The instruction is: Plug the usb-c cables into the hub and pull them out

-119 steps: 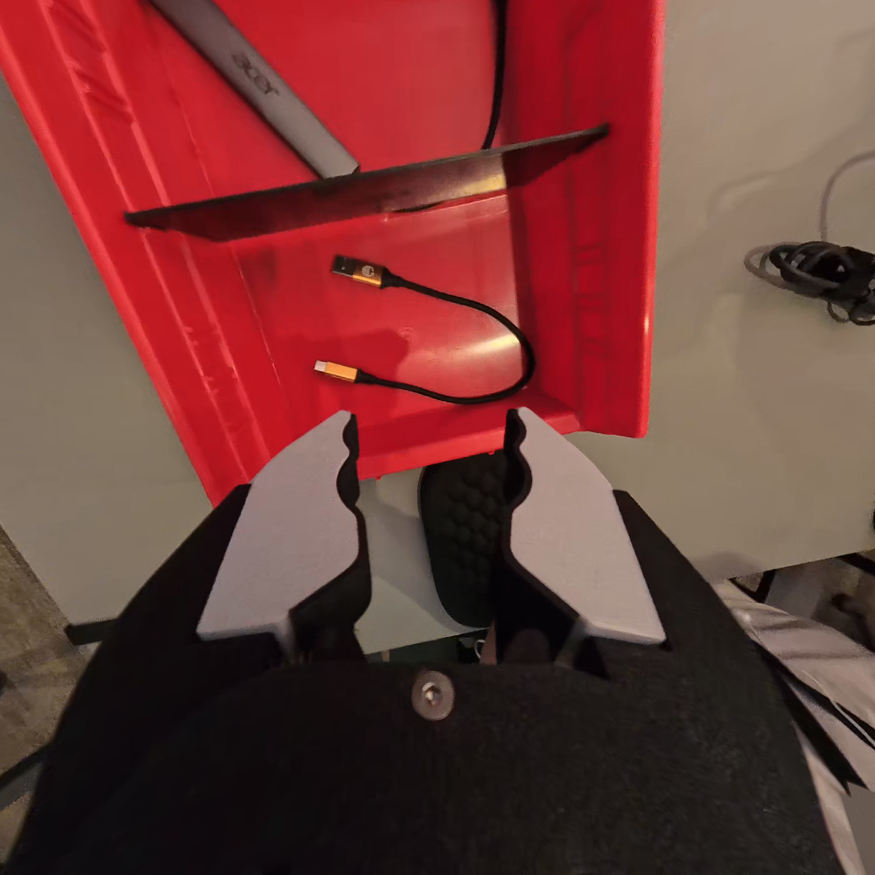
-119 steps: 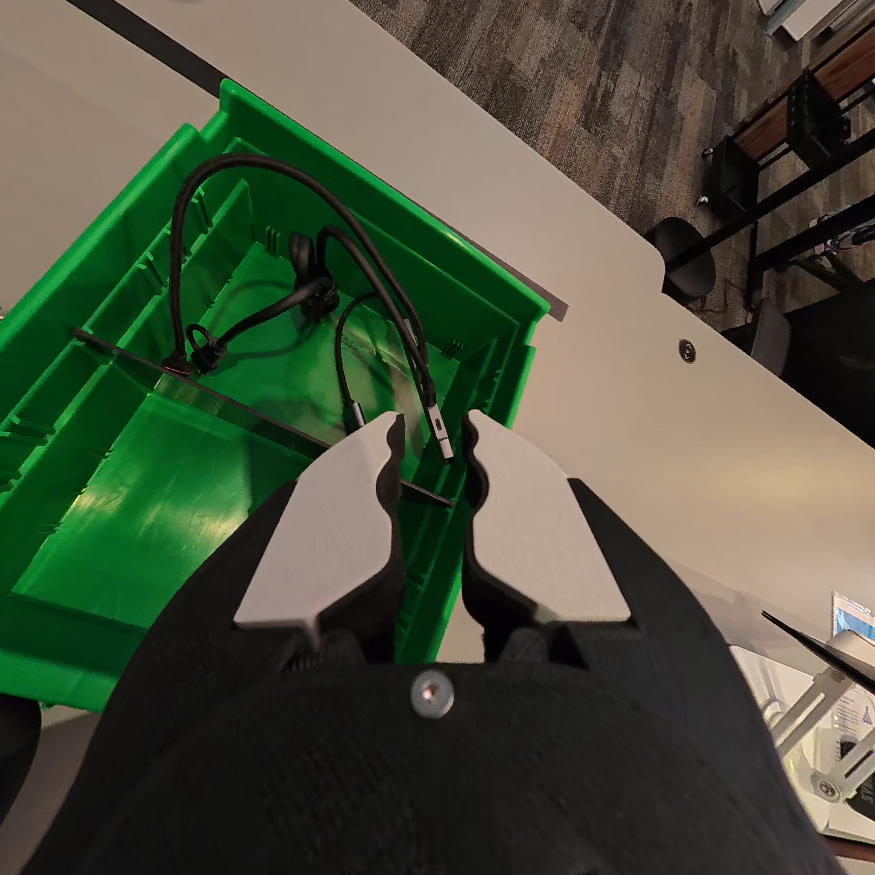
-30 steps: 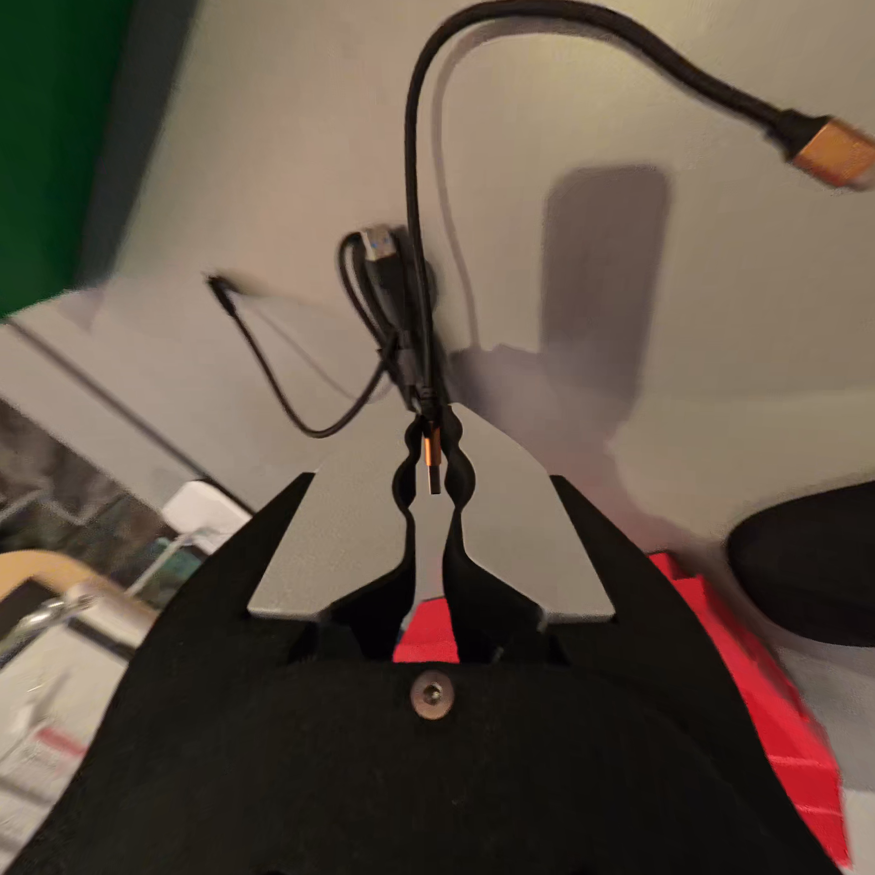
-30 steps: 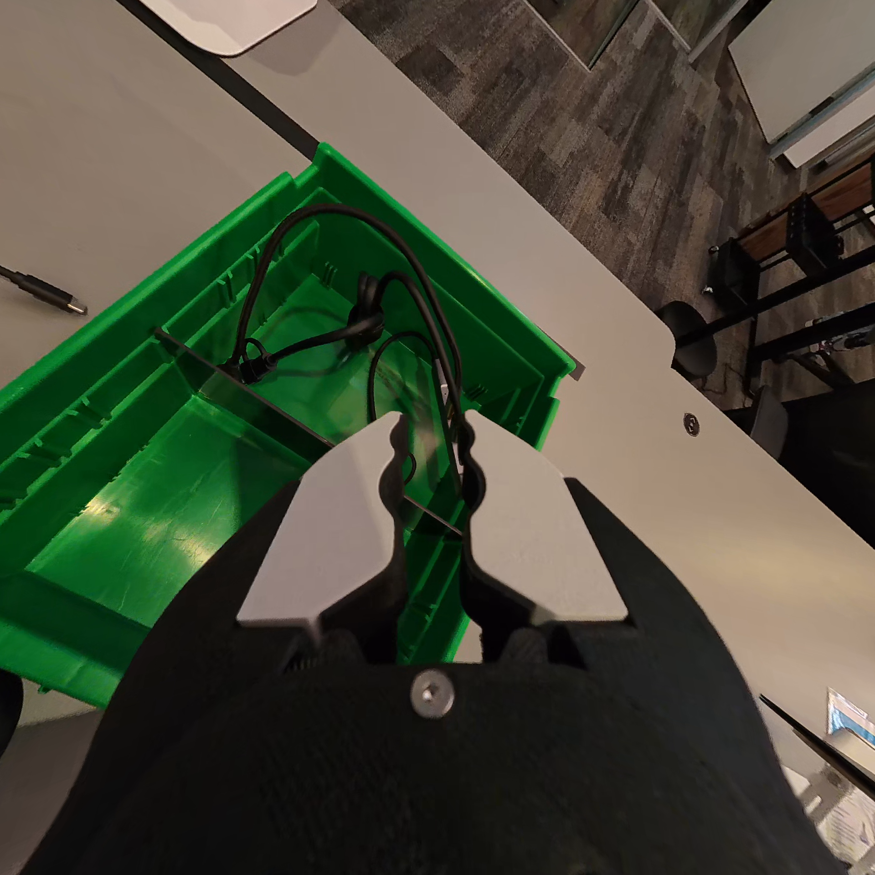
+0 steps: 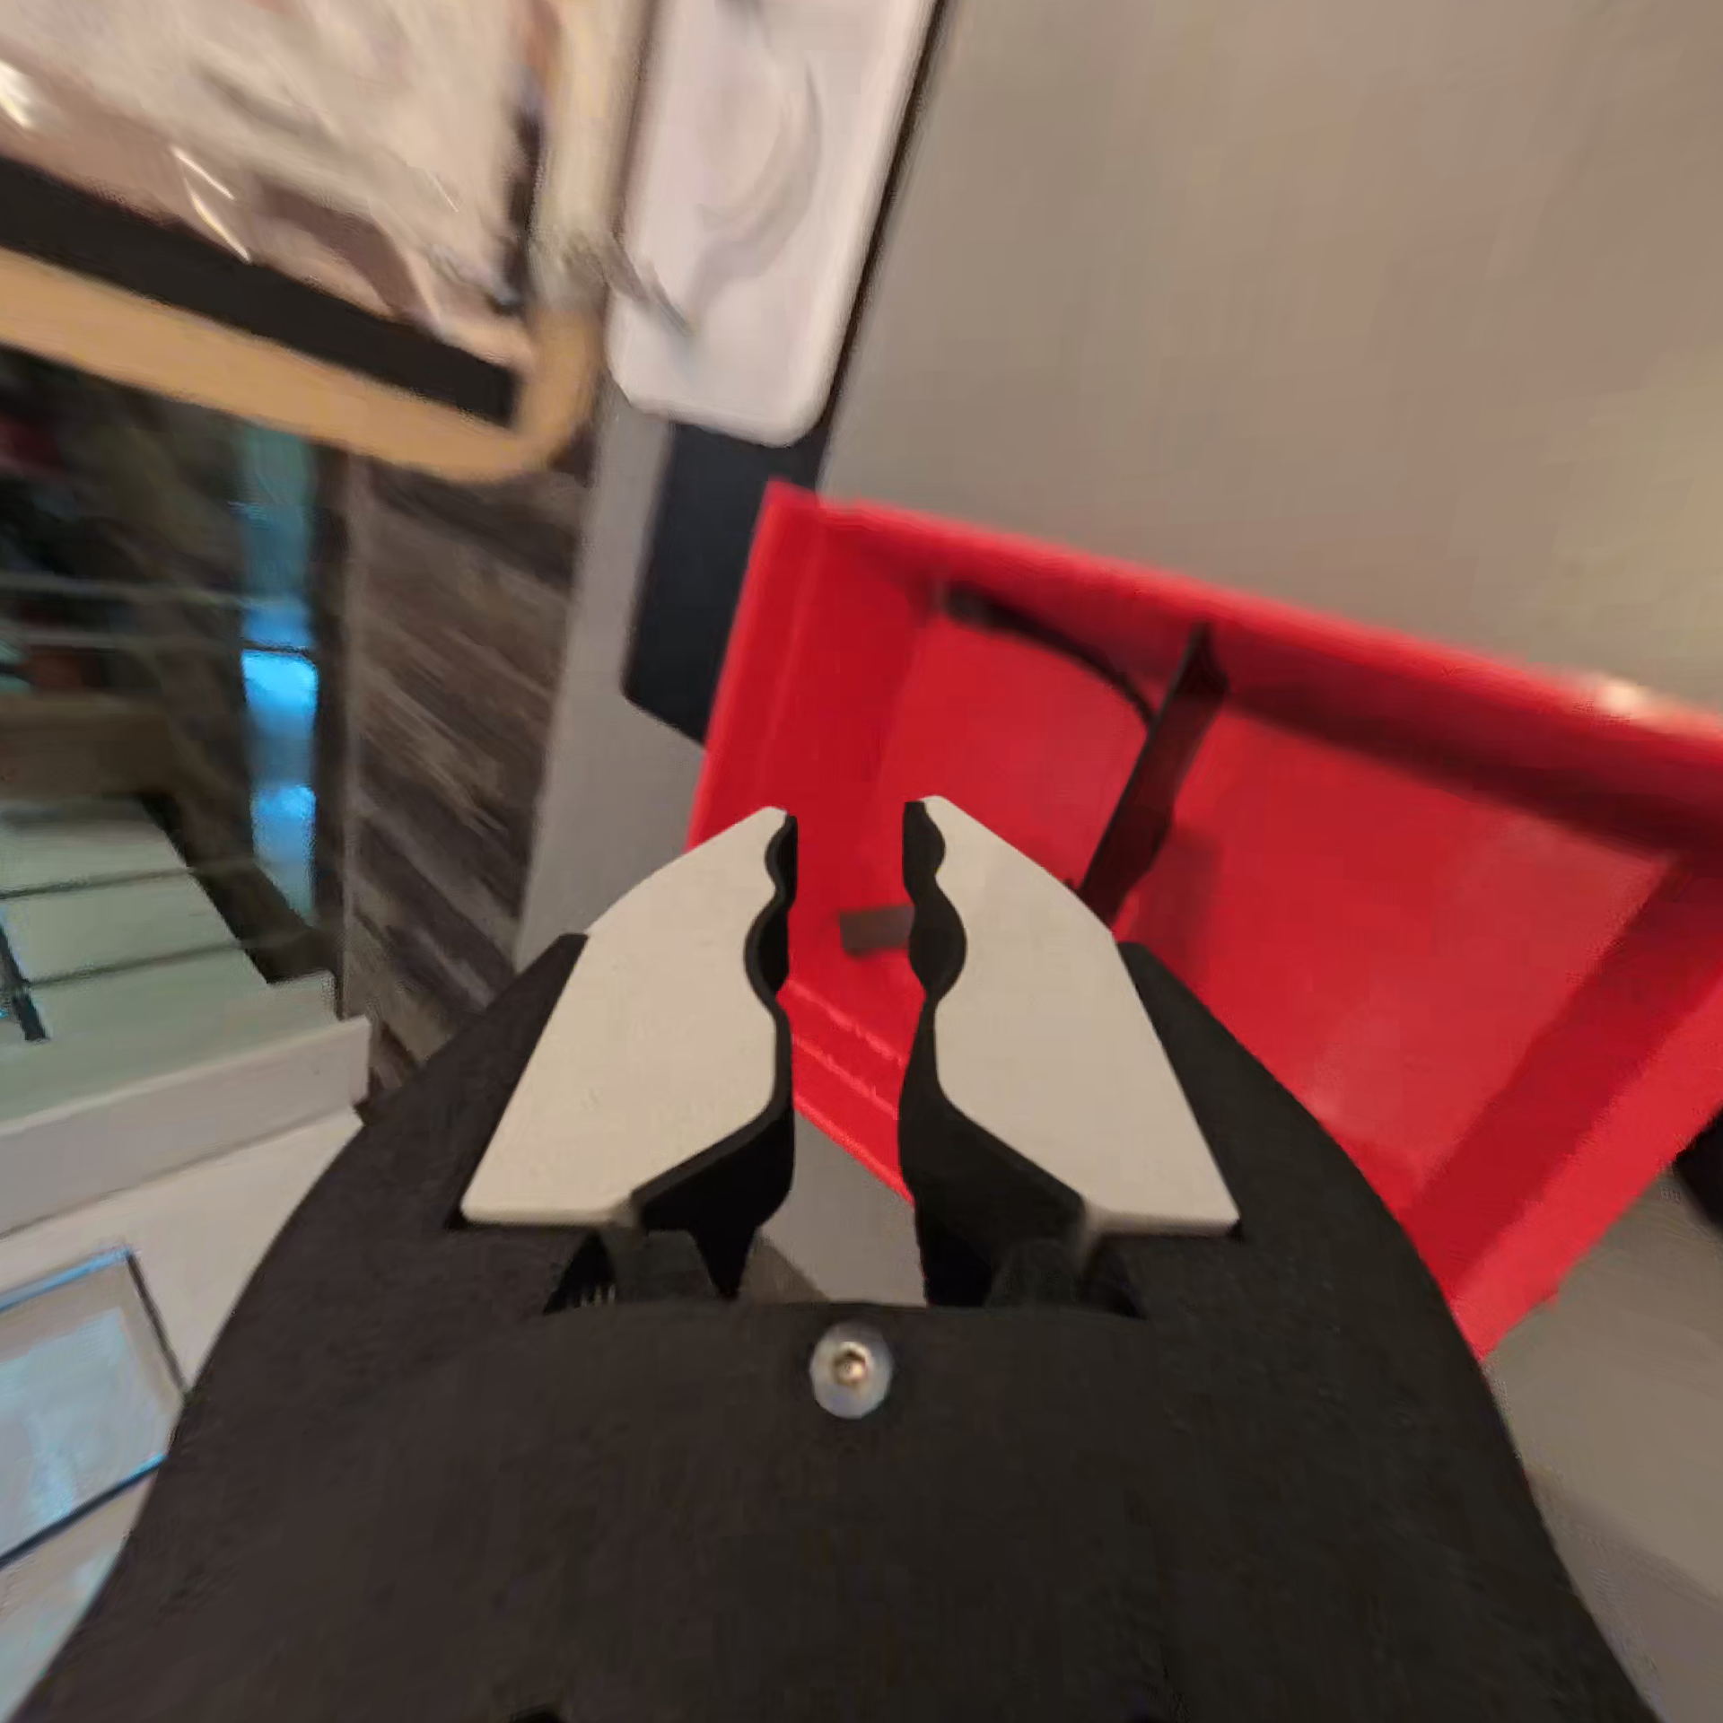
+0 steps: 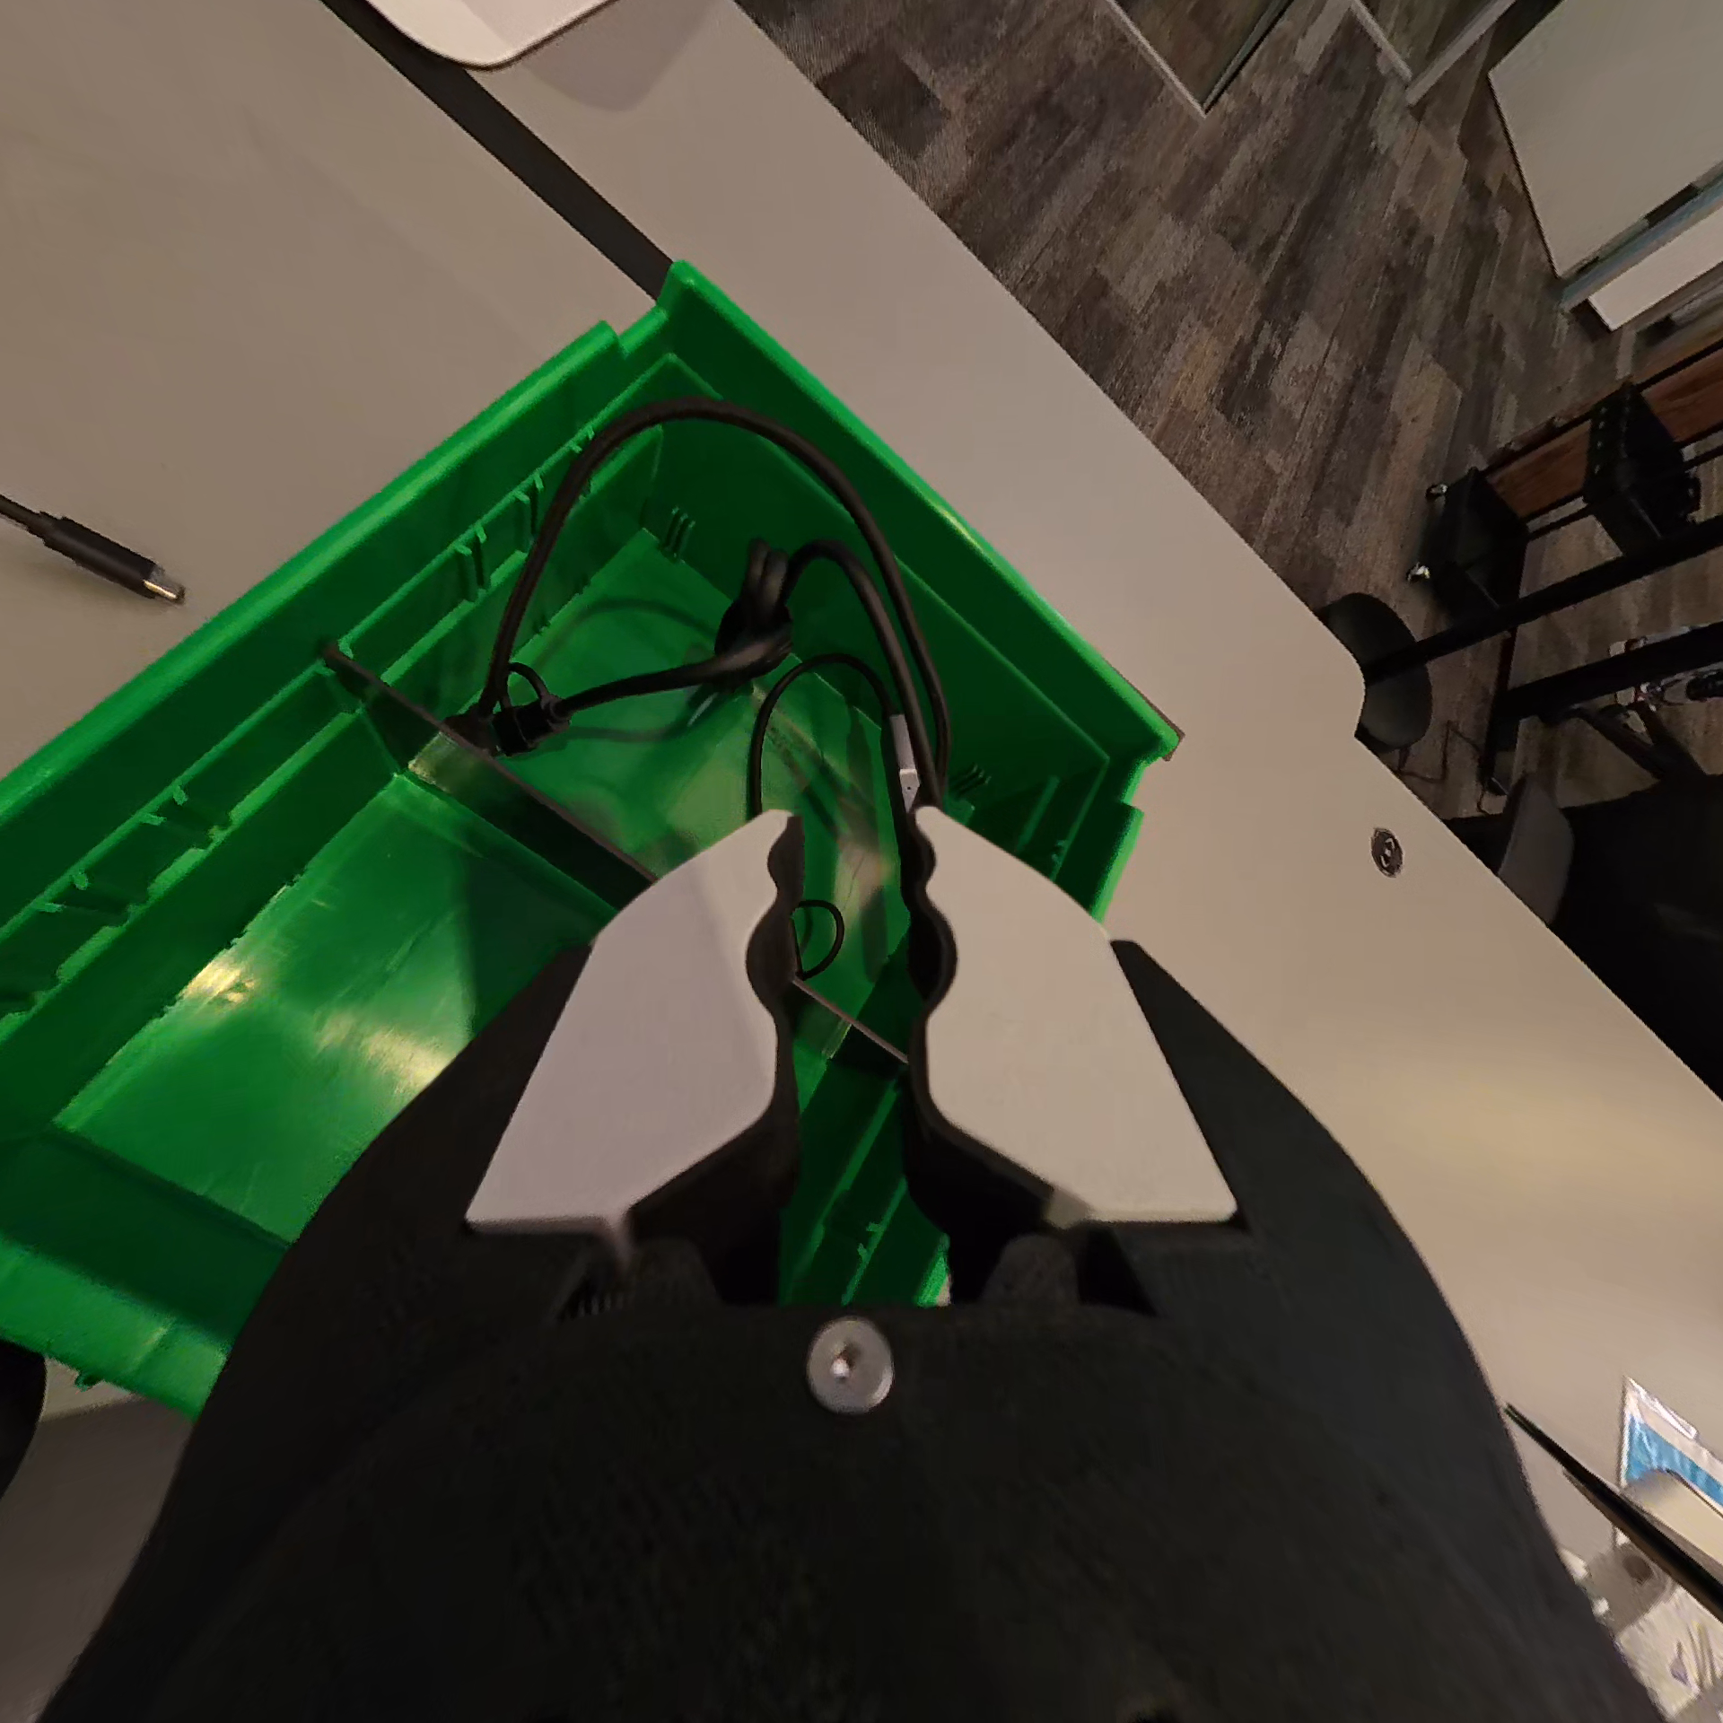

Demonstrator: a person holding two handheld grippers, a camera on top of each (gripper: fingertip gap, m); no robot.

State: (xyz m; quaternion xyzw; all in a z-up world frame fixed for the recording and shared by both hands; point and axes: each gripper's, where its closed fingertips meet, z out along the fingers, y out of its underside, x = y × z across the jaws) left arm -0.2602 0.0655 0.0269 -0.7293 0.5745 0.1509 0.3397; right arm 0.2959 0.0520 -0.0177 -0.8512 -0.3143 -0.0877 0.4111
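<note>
Wrist views are showing different bins: the left wrist view is covering a red bin (image 5: 1352,932) lying on the grey table (image 5: 1305,326), while the right wrist view is covering a green bin (image 6: 280,932) sitting at the table's far edge, with carpeted floor (image 6: 1165,233) beyond it. Only the left view, which is heavily blurred, is showing a black divider (image 5: 1156,774) crossing the red bin, a dark cable (image 5: 1054,634) curving behind that divider, and a small dark object (image 5: 872,928) on the bin floor that cannot be identified. Only the right view is showing a bundle of black usb-c cables (image 6: 746,643) lying in the far compartment of the green bin, behind a clear divider (image 6: 559,820), plus one loose cable end (image 6: 103,559) resting on the table beside the bin's outer wall. The left gripper (image 5: 848,820) is standing partly open with a narrow gap, holding nothing and hovering over the near corner of the red bin. The right gripper (image 6: 853,816) is likewise partly open and gripping nothing; one cable with a silver plug (image 6: 909,765) is hanging just beyond its right fingertip, and whether it is touching cannot be determined. The hub is not identifiable in either view.
</note>
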